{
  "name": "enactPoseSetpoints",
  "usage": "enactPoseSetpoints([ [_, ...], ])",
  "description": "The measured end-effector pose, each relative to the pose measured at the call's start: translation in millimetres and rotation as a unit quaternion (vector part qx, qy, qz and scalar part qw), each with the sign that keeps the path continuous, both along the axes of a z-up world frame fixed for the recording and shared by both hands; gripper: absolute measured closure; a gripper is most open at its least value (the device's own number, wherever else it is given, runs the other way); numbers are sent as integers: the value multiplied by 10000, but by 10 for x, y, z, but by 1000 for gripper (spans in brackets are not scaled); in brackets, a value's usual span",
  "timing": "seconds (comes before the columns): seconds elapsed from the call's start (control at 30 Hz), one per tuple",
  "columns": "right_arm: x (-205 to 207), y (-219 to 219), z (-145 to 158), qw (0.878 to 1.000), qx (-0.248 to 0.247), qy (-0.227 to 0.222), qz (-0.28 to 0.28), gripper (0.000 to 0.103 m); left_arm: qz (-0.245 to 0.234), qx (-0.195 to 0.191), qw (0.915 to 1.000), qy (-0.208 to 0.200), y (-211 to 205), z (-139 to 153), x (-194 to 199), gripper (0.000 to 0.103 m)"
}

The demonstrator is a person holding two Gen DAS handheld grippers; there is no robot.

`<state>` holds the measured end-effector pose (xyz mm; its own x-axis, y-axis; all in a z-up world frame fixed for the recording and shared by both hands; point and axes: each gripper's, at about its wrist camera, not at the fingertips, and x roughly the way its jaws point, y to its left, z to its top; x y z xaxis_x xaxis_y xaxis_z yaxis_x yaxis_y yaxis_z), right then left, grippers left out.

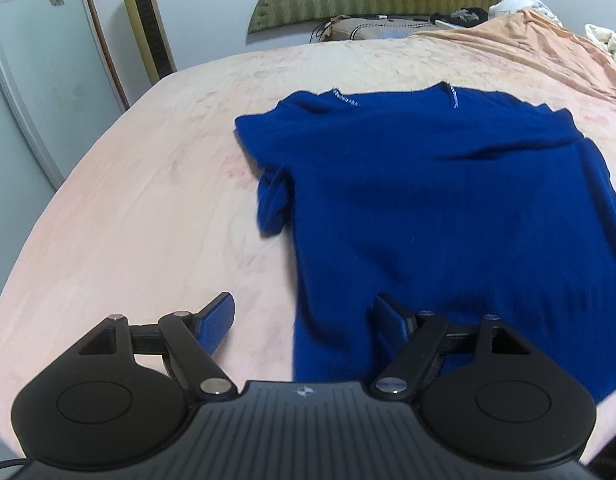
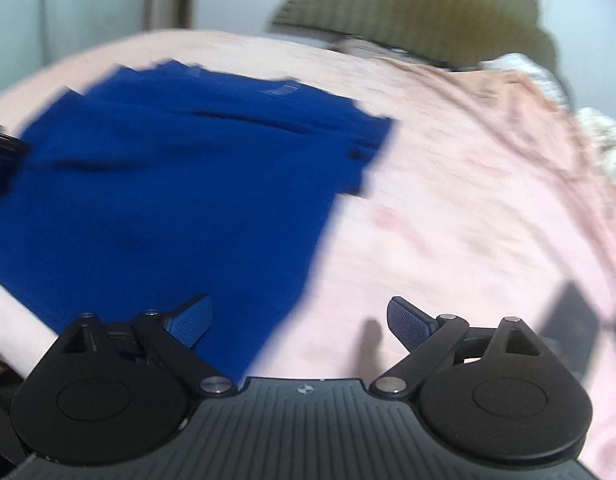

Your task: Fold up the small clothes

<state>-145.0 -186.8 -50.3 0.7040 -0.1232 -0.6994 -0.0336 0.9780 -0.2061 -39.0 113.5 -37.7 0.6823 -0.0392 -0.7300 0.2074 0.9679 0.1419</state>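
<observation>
Nearest, the left tongs [image 1: 304, 320] are held wide and empty over the hem at 6 o'clock; the right tongs [image 2: 300, 320] likewise gape, empty. Beyond, the blue shirt [image 1: 447, 200] is spread flat on the bed [image 1: 128, 220], collar toward 12. The first fold seems pending: both hem corners must be pinched

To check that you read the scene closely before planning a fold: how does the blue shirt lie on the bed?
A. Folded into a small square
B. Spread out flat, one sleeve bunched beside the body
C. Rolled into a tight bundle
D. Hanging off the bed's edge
B: the blue shirt lies spread on the pink bedsheet, its sleeve crumpled against the side.
</observation>
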Motion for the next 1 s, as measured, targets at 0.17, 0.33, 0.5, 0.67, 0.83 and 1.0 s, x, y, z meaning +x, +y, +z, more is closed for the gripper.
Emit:
enactPoseSetpoints([
  [0.17,-127,-286,86,9914,1289,-137,-180,21,9,-429,9989,178,231,32,-127,26],
  [0.33,-190,-406,20,9773,2105,-84,-238,44,91,-885,9951,433,396,21,-207,26],
  [0.5,-148,-323,11,9775,2101,-97,-167,45,223,-728,9961,455,336,-39,-297,26],
  [0.67,-123,-248,3,9798,1993,-123,-117,45,341,-661,9956,578,259,-102,-292,26],
  [0.83,-145,-191,10,9792,2022,-168,-81,45,401,-528,9962,571,214,-110,-306,26],
  [1.0,-155,-166,20,9783,2061,-186,-115,44,462,-394,9964,594,181,-121,-320,22],
])
